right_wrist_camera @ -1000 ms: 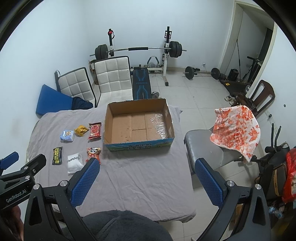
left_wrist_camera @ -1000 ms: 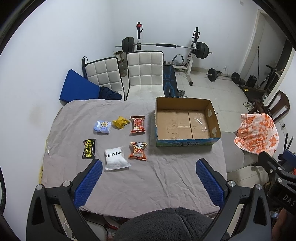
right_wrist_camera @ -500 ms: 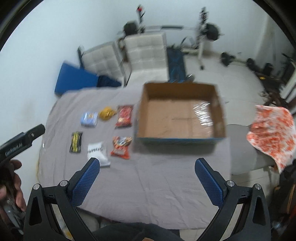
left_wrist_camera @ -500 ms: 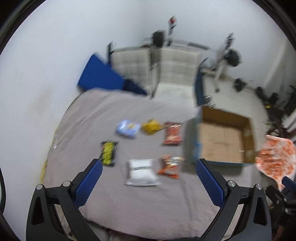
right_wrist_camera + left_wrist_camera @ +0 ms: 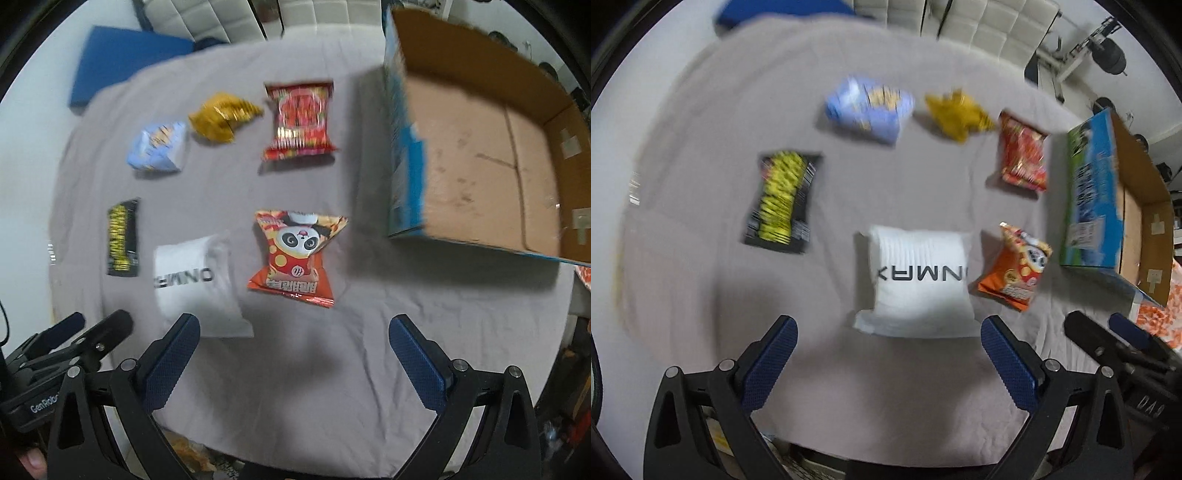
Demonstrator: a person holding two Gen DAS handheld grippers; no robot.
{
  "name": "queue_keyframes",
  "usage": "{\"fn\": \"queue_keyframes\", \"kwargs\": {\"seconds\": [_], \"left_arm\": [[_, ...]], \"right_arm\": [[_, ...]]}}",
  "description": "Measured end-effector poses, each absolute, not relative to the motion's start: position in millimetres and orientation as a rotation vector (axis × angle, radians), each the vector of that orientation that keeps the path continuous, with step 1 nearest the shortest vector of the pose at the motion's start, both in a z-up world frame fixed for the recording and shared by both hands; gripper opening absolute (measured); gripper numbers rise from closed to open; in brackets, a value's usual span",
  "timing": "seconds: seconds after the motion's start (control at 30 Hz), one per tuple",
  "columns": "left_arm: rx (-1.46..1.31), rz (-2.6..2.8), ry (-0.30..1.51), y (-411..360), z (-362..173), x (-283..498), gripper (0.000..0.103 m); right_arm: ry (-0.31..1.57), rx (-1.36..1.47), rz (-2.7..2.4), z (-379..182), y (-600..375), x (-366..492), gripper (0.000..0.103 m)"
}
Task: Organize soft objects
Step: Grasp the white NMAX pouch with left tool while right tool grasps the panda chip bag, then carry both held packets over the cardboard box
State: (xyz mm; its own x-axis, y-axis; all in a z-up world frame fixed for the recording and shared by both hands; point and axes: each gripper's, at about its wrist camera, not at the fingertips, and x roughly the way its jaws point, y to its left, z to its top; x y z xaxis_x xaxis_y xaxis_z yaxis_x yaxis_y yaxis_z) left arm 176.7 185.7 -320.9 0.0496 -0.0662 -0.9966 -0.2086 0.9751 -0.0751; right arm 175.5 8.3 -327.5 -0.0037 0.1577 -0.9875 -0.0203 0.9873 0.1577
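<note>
Six soft packets lie on the grey-covered desk (image 5: pixel 369 369) and none is in the box yet, so by our reckoning the sorting has barely begun. We have the white pouch (image 5: pixel 918 280) dead ahead of our left gripper (image 5: pixel 888 358), at twelve o'clock just beyond its blue pads, and those jaws stand wide apart with nothing between them. At three o'clock of the pouch, just beside it, sits the orange panda snack bag (image 5: pixel 297 254), which lies at twelve o'clock from our right gripper (image 5: pixel 295 356); that one too is spread wide and holds nothing. Going outward, the black-and-yellow packet (image 5: pixel 781 201) lies at ten o'clock of the pouch, the pale blue bag (image 5: pixel 868 109) and the crumpled yellow wrapper (image 5: pixel 956 114) sit side by side farther back, and the red snack bag (image 5: pixel 301 120) is at twelve o'clock of the panda bag. The cardboard box (image 5: pixel 476 147) stands at the desk's right side, about two o'clock from our right gripper, its brown floor bare as far as we see. Both views are blurred, so small print we cannot read. All six packets are left to move; we judge the white pouch and the panda bag the likely first picks.
</note>
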Motion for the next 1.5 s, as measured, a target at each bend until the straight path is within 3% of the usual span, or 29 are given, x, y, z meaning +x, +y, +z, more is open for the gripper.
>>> {"fn": "queue_keyframes", "kwargs": {"seconds": [0.3, 0.37, 0.4, 0.63, 0.83, 0.93, 1.0, 1.1, 1.27, 1.5], "left_arm": [[-0.377, -0.012, 1.684, 175, -411, 215, 0.100], [-0.331, -0.016, 1.702, 165, -423, 221, 0.090], [-0.300, -0.015, 1.707, 162, -426, 223, 0.080], [-0.184, 0.050, 1.659, 187, -417, 216, 0.075], [-0.257, 0.079, 1.657, 213, -415, 211, 0.075], [-0.251, 0.079, 1.645, 214, -417, 210, 0.075], [-0.249, 0.080, 1.636, 214, -420, 208, 0.075], [-0.254, 0.079, 1.628, 215, -421, 207, 0.075], [-0.251, 0.074, 1.611, 217, -433, 203, 0.075], [-0.231, 0.081, 1.597, 211, -433, 195, 0.075]], "right_arm": [[1.649, 0.166, 0.037, -370, -5, 167, 0.103], [1.649, 0.180, 0.019, -374, -7, 170, 0.103], [1.648, 0.189, 0.012, -374, -9, 171, 0.103], [1.633, 0.210, 0.029, -387, 15, 185, 0.102], [1.616, 0.151, -0.042, -404, 33, 199, 0.093], [1.629, 0.131, -0.061, -414, 40, 205, 0.078], [1.655, 0.122, -0.057, -422, 45, 207, 0.061], [1.690, 0.077, -0.058, -429, 53, 204, 0.051], [1.751, 0.010, 0.017, -427, 68, 184, 0.048], [1.746, 0.049, 0.000, -437, 70, 185, 0.052]]}}
